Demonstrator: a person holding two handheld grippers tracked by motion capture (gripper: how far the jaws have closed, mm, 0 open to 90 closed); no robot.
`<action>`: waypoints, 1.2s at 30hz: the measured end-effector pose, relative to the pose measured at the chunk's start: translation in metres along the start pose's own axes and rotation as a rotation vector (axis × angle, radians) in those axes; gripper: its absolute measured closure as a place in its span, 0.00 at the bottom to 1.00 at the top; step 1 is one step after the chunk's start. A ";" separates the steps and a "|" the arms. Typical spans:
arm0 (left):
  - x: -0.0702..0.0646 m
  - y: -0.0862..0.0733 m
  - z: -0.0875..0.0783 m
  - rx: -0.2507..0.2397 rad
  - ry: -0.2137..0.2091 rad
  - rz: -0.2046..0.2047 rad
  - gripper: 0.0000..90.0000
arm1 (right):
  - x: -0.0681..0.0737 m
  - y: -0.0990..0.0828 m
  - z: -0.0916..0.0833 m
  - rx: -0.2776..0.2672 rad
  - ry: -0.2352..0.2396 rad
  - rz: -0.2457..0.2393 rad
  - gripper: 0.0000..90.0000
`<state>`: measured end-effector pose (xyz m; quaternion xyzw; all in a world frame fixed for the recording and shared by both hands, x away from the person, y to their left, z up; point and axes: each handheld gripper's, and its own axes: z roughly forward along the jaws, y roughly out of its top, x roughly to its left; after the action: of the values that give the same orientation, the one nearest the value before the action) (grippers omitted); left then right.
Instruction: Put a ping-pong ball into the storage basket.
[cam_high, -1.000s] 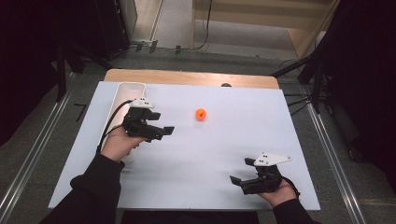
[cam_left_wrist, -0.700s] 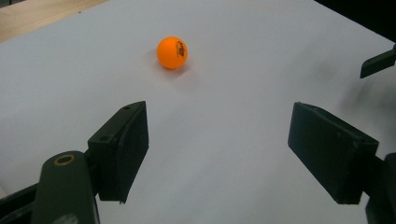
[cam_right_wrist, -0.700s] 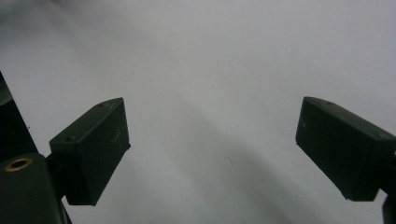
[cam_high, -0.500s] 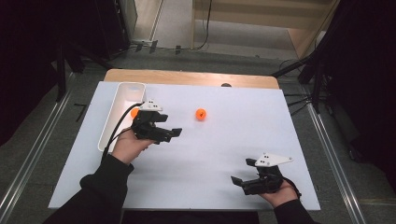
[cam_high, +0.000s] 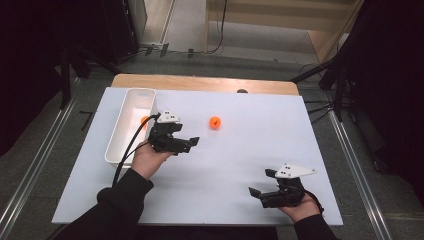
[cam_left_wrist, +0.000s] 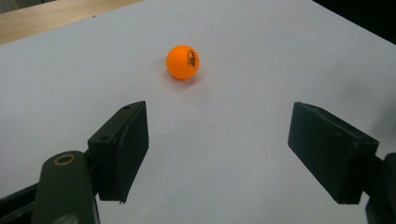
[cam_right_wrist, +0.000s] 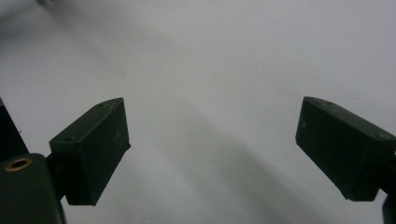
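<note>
Near the middle of the white tabletop (cam_high: 235, 165), a little toward its far edge, lies a small orange ping-pong ball (cam_high: 215, 122), resting on the bare surface with nothing touching it. Just to the left of it hovers the left tool (cam_high: 189, 143), a black two-jawed piece held in the person's left hand (cam_high: 150, 159), its jaws aimed across toward the ball. From the left gripper view the same ball (cam_left_wrist: 182, 61) sits beyond the jaw tips and slightly to the left of centre between them; the two black jaws stand well apart, about half spread, and hold nothing. A black cable (cam_high: 127, 150) trails from this tool back over the sleeve.

Along the left side of the tabletop sits a long white rectangular plastic bin (cam_high: 125, 131), and inside it, close beside the left tool, a second orange ball (cam_high: 144, 120) peeks out, partly hidden by the tool's body.

Toward the near right corner the right tool (cam_high: 257, 191) rests low by the tabletop in the person's right hand (cam_high: 299, 207), a grey three-cornered plate on top, well apart from the ball. Its jaws are spread wide in the right gripper view, with only the plain white surface (cam_right_wrist: 210, 93) between them and nothing gripped
</note>
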<state>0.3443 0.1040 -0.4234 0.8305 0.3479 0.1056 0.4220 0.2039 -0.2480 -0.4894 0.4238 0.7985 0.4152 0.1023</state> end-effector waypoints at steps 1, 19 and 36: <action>-0.001 0.000 0.002 -0.002 0.004 -0.001 0.23 | 0.000 0.000 0.000 -0.003 -0.002 -0.002 0.09; 0.004 0.003 0.027 -0.014 0.011 -0.022 0.23 | -0.002 0.000 -0.001 -0.014 -0.009 0.016 0.09; 0.007 0.021 0.048 0.000 0.014 -0.008 0.23 | -0.005 -0.001 -0.002 -0.027 -0.010 0.031 0.09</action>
<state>0.3822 0.0700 -0.4372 0.8283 0.3540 0.1097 0.4202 0.2051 -0.2536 -0.4897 0.4366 0.7857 0.4253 0.1056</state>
